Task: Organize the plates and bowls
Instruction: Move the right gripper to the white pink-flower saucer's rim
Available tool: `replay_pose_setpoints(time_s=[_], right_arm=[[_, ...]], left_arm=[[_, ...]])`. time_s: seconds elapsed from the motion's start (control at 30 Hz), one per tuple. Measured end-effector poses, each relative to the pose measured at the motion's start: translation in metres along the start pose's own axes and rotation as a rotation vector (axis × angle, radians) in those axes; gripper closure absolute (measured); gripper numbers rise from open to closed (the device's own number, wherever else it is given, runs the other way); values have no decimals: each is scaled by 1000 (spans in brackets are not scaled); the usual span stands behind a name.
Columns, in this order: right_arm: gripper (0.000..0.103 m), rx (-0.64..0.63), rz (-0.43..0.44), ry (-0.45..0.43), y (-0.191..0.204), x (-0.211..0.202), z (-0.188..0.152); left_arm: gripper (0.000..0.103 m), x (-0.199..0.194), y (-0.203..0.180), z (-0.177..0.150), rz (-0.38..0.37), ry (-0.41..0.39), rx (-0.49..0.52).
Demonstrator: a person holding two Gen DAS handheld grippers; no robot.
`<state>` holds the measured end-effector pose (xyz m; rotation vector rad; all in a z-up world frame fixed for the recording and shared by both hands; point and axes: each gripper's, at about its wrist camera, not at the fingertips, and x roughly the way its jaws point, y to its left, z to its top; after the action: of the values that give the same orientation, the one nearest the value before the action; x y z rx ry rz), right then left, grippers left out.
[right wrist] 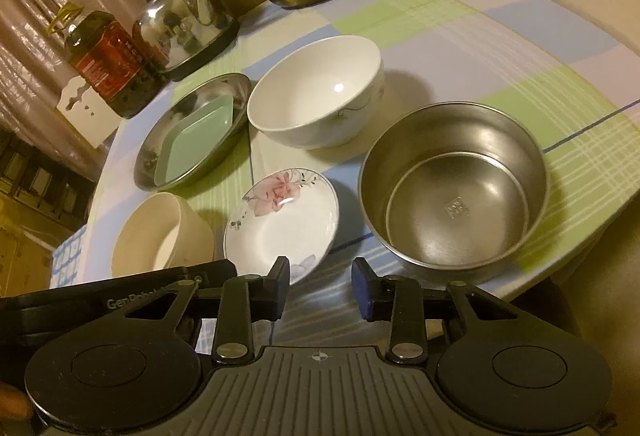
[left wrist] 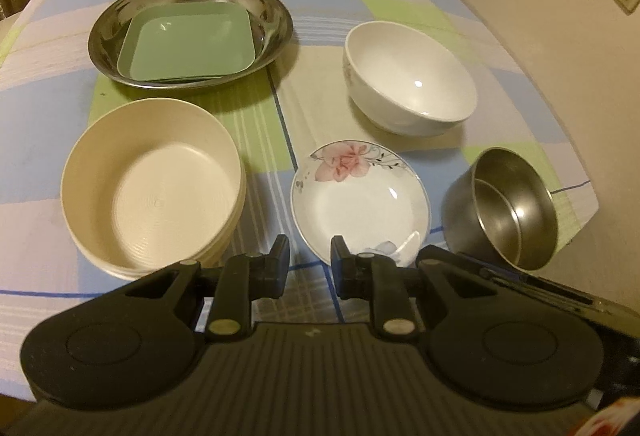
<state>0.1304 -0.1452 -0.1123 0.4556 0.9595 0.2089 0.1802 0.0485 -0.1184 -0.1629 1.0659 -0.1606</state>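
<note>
Plates and bowls were spread over a checked cloth on the tabletop [left wrist: 328,12]. Nearest, the left tongs [left wrist: 310,256] were seen narrowly parted, empty, above the rim of a floral porcelain saucer [left wrist: 360,204]; the right tongs [right wrist: 320,282] were parted wider, gripping nothing. Beside the saucer lay stacked ribbed cream bowls [left wrist: 154,184] and a round steel bowl [right wrist: 454,192]. Farther off, a glossy white bowl [left wrist: 408,76] and a square green dish [left wrist: 186,44] inside a steel plate [left wrist: 264,8]. Only the right view disclosed a kettle [right wrist: 186,30] and oil bottle [right wrist: 114,64] whole.

Flowered saucer [right wrist: 282,222] sits between cream bowl [right wrist: 160,236] and steel bowl [right wrist: 454,192].
</note>
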Motion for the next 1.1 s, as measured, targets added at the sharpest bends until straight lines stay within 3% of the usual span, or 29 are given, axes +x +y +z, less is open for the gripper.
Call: replay_pose_setpoints(time_s=[0.4, 0.6, 1.1], right_arm=[[86, -3, -85, -20, 9, 27, 3], [93, -39, -134, -27, 17, 35, 2], [93, -50, -150, -36, 18, 30, 4]], left_arm=[[84, 22, -1, 11, 7, 22, 46], [91, 29, 0, 14, 9, 25, 59], [93, 21, -2, 13, -11, -8, 101]])
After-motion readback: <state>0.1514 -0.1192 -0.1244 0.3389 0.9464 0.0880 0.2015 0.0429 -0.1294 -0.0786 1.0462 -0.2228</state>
